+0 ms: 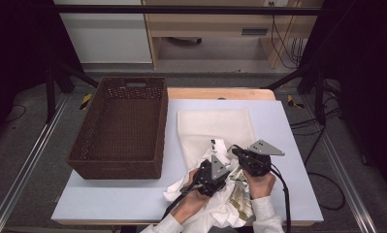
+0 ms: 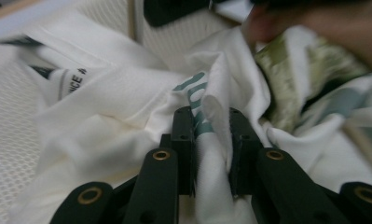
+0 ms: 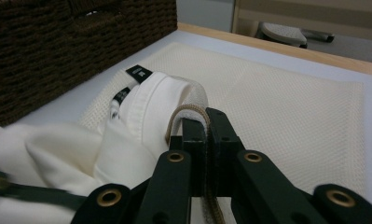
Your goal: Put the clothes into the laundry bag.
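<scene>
A crumpled white garment (image 1: 215, 194) lies at the near edge of the surface (image 1: 133, 199), bunched up between the person's two hands, with printed lettering and a greenish pattern showing among its folds. Its upper part rests on a cream mesh mat (image 1: 215, 125) spread flat on the surface, just right of a dark brown woven basket (image 1: 120, 127).

The left gripper (image 2: 210, 135) sits low over the left side of the heap. Its jaws are nearly closed on a raised fold of the white garment, the cloth pinched between the pads and rising above them, teal letters showing right at the pinch.

The right gripper (image 3: 206, 122) is at the right of the heap, slightly farther from the person. Its jaws are closed tight on the garment's collar edge, where a beige ribbed band loops up and over the jaw tips. The collar curls to the left of it, with two small black labels (image 3: 138, 71) on it, and the mat stretches beyond.
</scene>
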Motion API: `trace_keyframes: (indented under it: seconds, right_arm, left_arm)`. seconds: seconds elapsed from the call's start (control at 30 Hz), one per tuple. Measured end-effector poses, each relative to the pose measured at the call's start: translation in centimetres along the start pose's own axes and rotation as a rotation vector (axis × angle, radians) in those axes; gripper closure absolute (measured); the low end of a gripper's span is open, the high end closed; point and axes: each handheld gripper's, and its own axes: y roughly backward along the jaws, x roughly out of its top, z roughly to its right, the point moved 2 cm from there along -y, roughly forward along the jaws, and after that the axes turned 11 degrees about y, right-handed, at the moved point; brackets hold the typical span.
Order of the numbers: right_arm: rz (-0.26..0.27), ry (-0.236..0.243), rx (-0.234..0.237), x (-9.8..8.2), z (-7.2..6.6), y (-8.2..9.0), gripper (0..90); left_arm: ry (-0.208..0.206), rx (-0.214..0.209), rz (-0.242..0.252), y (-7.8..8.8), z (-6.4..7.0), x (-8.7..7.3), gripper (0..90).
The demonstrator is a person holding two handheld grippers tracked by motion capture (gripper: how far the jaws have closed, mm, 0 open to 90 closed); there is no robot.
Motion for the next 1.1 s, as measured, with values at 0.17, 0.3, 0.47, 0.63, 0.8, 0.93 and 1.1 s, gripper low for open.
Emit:
trace_keyframes:
  seconds: [0.17, 0.3, 0.47, 0.63, 0.8, 0.93, 1.1]
  right_arm:
    - [0.012, 0.009, 0.011, 0.4, -0.3, 0.5, 87.3]
    - [0.007, 0.022, 0.004, 0.3, -0.2, 0.7, 87.3]
    - [0.001, 0.023, -0.004, 0.1, -0.1, 0.6, 87.3]
    - [0.003, 0.023, -0.004, 0.1, -0.2, 0.5, 87.3]
    - [-0.002, 0.029, -0.003, 0.1, -0.2, 0.4, 87.3]
    - [-0.007, 0.024, -0.001, 0.0, -0.3, 0.3, 87.3]
    - [0.004, 0.012, 0.004, 0.0, -0.3, 0.1, 87.4]
  left_arm:
    - [-0.030, 0.036, -0.022, -1.2, 0.1, 0.5, 71.3]
    - [0.021, -0.053, 0.031, 1.2, -0.6, 0.5, 50.0]
    - [0.035, 0.002, 0.176, 6.2, -3.1, 1.7, 28.5]
    - [0.104, 0.083, 0.081, 5.0, -7.0, 1.5, 22.2]
    - [0.226, -0.107, -0.027, 1.4, -8.1, -0.4, 38.2]
    - [0.173, -0.107, 0.015, 2.2, -7.4, -0.5, 66.0]
    - [0.113, -0.186, 0.143, 4.7, -4.5, 0.2, 75.5]
